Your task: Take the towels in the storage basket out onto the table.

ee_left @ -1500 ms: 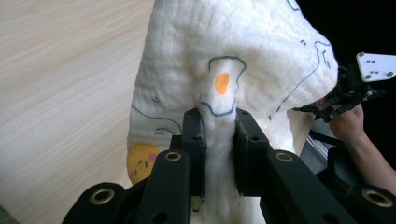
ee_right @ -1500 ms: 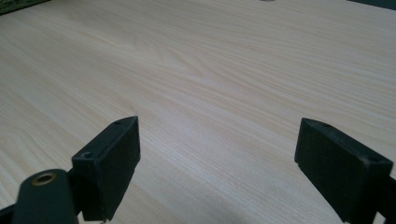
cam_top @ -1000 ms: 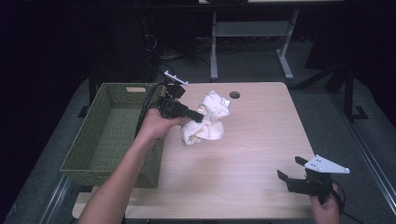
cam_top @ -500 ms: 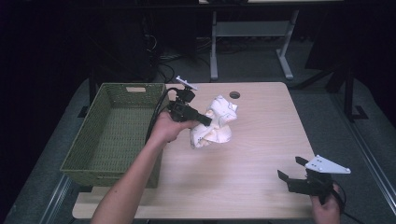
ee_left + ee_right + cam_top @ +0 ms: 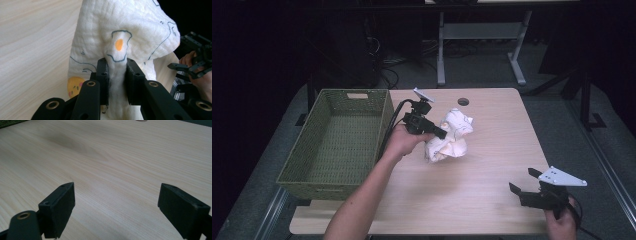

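So the left gripper had its jaws pinched tight on a fold of the white printed cloth, bunched near the table's middle, just right of the green basket. The right gripper sat wide open and empty at the near right corner.

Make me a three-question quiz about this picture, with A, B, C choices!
1. Where is the basket?
A. left side of the table
B. right side
C. on the floor

2. What colour is the basket?
A. red
B. green
C. blue

3. What is the left claw doing?
A. hanging open
B. pinching the cloth
C. holding a cup

Answers:
1 A, it sits at the table's left edge in the high view.
2 B, its weave is green.
3 B, the left gripper view shows a fold of white cloth squeezed between the jaws.
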### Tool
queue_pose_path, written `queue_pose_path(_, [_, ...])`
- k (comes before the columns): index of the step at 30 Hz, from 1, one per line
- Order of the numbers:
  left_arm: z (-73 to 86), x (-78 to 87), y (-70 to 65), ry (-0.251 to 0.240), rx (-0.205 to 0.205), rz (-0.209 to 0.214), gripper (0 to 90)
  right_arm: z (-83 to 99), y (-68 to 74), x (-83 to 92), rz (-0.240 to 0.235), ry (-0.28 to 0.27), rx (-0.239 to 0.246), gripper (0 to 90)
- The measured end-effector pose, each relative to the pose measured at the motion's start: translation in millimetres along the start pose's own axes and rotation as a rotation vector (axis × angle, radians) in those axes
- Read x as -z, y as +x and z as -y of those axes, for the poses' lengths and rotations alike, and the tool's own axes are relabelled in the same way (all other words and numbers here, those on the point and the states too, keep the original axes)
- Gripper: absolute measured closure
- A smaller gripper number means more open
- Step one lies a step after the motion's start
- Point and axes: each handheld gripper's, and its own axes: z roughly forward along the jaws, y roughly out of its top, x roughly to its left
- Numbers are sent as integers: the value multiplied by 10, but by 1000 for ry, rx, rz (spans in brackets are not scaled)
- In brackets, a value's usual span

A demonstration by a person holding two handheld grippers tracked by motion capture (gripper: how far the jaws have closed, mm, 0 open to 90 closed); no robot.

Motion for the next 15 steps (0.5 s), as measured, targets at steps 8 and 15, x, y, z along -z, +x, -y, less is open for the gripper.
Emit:
queue_pose_path(8, [42, -219, 32, 12, 22, -1, 747, -3, 12, -8, -4, 3, 7, 139])
queue_pose_path(15, [93, -410, 72, 32, 41, 0, 747, -1, 13, -7, -4, 4, 7, 138])
